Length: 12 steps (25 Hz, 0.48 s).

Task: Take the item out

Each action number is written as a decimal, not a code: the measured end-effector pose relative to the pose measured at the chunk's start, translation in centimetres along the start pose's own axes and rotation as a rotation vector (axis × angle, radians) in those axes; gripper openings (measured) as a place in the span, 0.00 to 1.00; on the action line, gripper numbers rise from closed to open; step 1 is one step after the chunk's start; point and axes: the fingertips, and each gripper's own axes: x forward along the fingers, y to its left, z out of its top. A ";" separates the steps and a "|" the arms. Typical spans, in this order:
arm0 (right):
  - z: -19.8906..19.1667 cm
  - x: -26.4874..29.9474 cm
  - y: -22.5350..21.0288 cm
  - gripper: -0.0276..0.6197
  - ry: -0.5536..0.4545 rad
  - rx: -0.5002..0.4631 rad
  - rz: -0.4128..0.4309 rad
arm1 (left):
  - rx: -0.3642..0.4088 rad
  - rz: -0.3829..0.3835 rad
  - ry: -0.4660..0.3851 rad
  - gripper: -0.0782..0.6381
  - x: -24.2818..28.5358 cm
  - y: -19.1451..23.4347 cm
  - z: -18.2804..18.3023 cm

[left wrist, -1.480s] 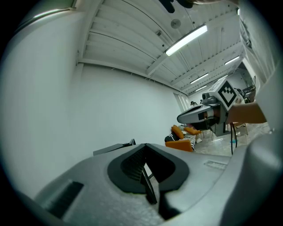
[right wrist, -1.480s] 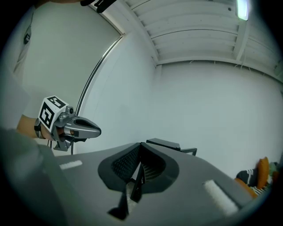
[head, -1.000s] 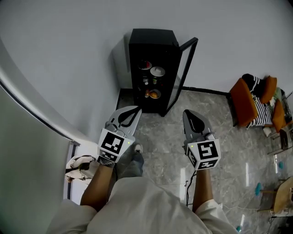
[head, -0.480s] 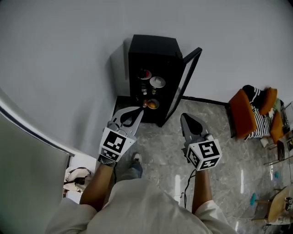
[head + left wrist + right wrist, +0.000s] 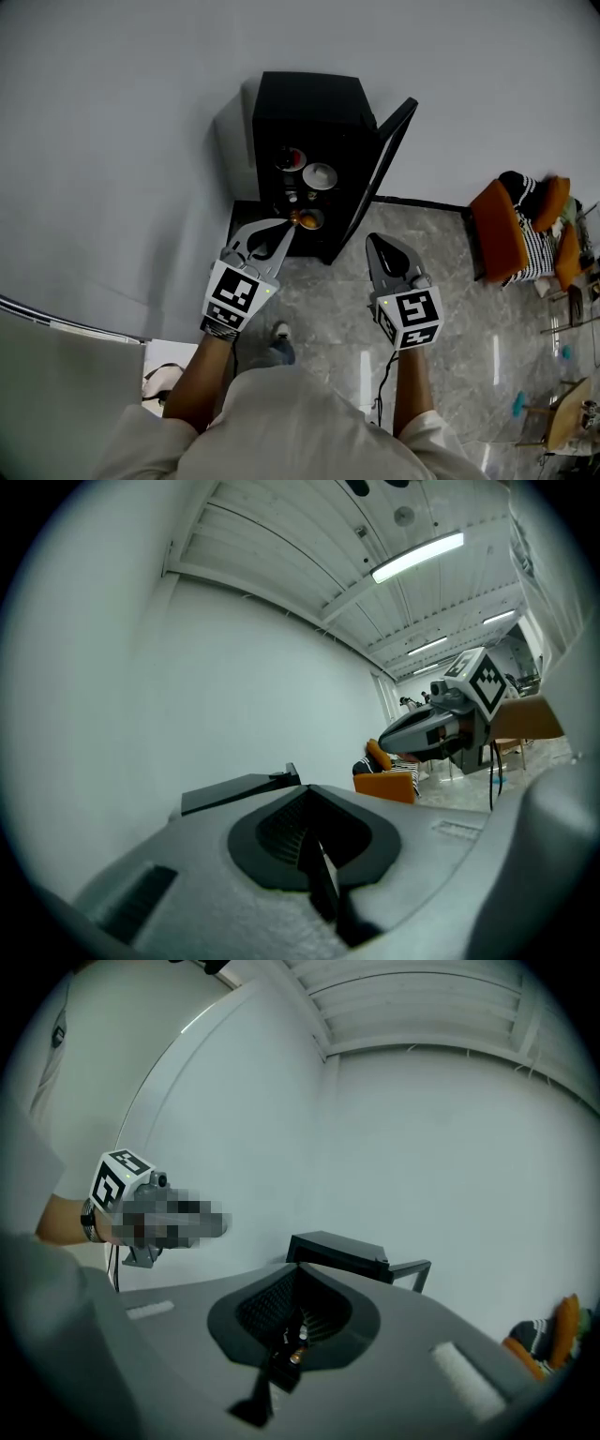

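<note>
Items (image 5: 320, 175) in cabinet (image 5: 309, 103): too small to identify.

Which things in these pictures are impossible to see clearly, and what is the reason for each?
- Items in the black cabinet: head view, too small to name.
- The lowest ones: head view, partly covered by the left gripper.
- Cabinet's inside: left gripper view, hidden behind that gripper's own shut jaws.
</note>
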 end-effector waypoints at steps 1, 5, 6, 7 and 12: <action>-0.1 0.7 -0.3 0.05 0.010 -0.003 -0.004 | -0.001 -0.003 0.003 0.12 0.4 0.5 -0.2; 0.1 3.7 -0.9 0.05 0.028 -0.010 -0.004 | -0.011 -0.006 0.013 0.11 1.9 3.1 -0.7; 0.3 4.5 -0.9 0.05 0.029 -0.011 -0.001 | -0.014 -0.005 0.014 0.11 2.2 3.8 -0.9; 0.3 5.2 -1.0 0.05 0.031 -0.011 0.003 | -0.016 -0.005 0.016 0.12 2.5 4.5 -1.1; 0.9 8.4 -1.3 0.05 0.041 -0.020 0.006 | -0.027 -0.007 0.019 0.11 4.0 7.5 -1.8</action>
